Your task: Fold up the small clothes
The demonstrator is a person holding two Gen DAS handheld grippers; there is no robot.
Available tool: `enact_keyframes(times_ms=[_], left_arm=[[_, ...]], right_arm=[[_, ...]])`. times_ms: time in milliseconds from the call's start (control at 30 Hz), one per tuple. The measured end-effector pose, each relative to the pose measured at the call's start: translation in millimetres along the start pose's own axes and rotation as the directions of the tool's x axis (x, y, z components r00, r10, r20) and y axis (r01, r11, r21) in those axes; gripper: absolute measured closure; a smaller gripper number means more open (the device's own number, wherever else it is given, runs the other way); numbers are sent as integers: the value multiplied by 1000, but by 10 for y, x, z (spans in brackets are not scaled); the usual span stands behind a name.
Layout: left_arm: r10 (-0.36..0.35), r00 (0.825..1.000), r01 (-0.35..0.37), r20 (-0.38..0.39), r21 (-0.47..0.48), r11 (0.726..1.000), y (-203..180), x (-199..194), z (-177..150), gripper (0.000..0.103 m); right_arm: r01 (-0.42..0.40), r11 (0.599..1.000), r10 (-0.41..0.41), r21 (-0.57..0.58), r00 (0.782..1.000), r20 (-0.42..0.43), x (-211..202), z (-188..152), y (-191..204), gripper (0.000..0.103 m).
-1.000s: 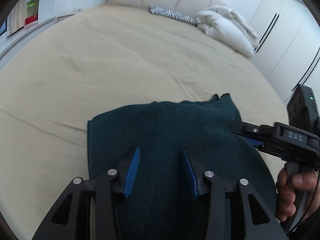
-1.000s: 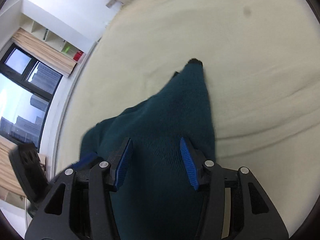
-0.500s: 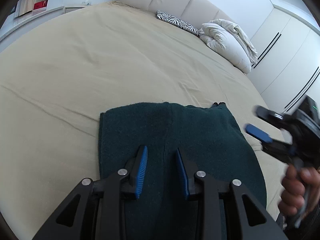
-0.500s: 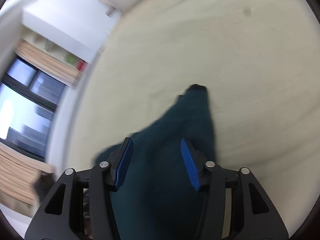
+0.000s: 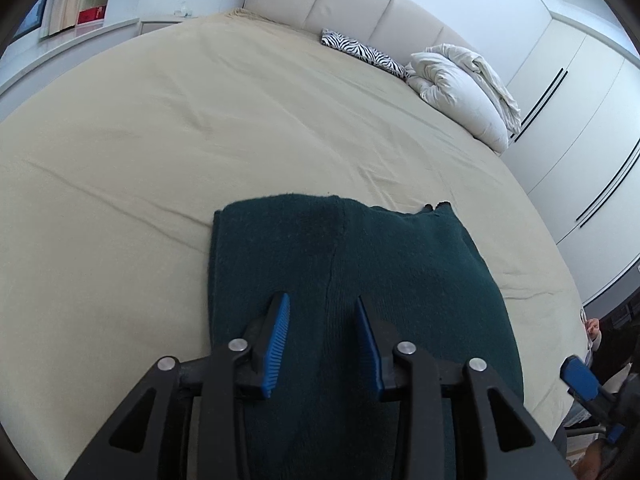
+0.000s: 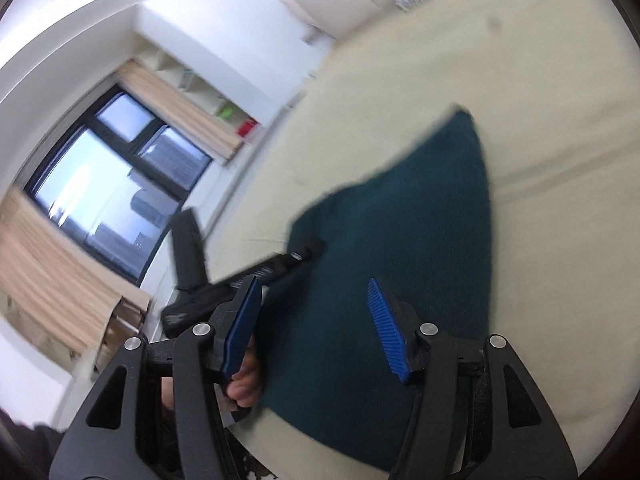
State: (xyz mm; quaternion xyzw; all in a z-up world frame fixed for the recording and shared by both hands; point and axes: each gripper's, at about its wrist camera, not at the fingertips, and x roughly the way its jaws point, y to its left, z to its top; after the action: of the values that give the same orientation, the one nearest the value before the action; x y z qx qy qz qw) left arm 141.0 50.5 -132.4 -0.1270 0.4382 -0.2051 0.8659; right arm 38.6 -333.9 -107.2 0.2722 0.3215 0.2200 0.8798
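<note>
Logging dark teal knitted garment (image 5: 360,300), folded flat on beige bedsheet (image 5: 160,140) | left gripper (image 5: 322,330) hovers above it, jaws apart, empty | right gripper (image 6: 316,326) wide apart, empty | I judge it soft, limp, light; pinch near-edge corners.

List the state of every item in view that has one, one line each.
dark green garment: folded, lying flat on the bed, not gripped.
left gripper: open, above the garment, holding nothing.
right gripper: open, holding nothing.
bed sheet: spread out, lightly creased.
white duvet: bunched near the headboard.
zebra-print pillow: lying against the headboard.
</note>
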Motion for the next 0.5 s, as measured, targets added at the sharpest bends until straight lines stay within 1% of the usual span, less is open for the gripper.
enact_keyframes(times_ms=[33,67,100,133,200,233,300,333,367,400,433,467,500], left_arm=[[4,1000,-4,10,7,1000,-16,-25,-53,63],[12,1000,-12,25,22,1000,-26,-48,-112,62],[16,999,-17,37,38,999,-46,-63,-150,62],[11,999,-13,42,48,999,-61,-72,-173,60],[-4,999,1,47,49,999,-45,-115,-180,58],[-13,999,11,47,40,999,-24,-141,-179,58],[-19,998,18,54,19,1000,-2,-227,-178,58],[-15,998,14,61,20,1000,-9,-280,-187,57],[-1,997,-2,78,34,999,-31,-359,-190,53],[19,995,-25,101,54,998,-65,-447,-208,49],[42,991,-52,128,75,996,-101,-530,-228,38],[75,981,-95,178,107,990,-154,-662,-257,27],[95,970,-127,224,133,983,-198,-773,-287,22]], right_arm=[[7,1000,-7,-8,1000,2,15,-4,-31,39],[23,1000,-22,12,1000,-22,57,-64,-110,28],[58,996,-52,66,995,-91,186,-171,-295,27],[76,992,-62,101,989,-130,312,-248,-440,28],[51,992,-43,118,997,-68,230,-362,-486,30],[57,991,-49,124,997,-68,208,-352,-464,30],[101,987,-94,122,994,-62,102,-311,-374,30],[120,988,-118,93,993,-27,12,-277,-294,30],[138,989,-139,54,990,16,-69,-263,-205,30],[174,985,-174,3,982,72,-197,-235,-82,30],[200,979,-196,-27,975,107,-246,-196,-30,30],[249,966,-236,-71,959,159,-364,-168,95,30],[290,952,-267,-100,943,199,-435,-147,192,30]])
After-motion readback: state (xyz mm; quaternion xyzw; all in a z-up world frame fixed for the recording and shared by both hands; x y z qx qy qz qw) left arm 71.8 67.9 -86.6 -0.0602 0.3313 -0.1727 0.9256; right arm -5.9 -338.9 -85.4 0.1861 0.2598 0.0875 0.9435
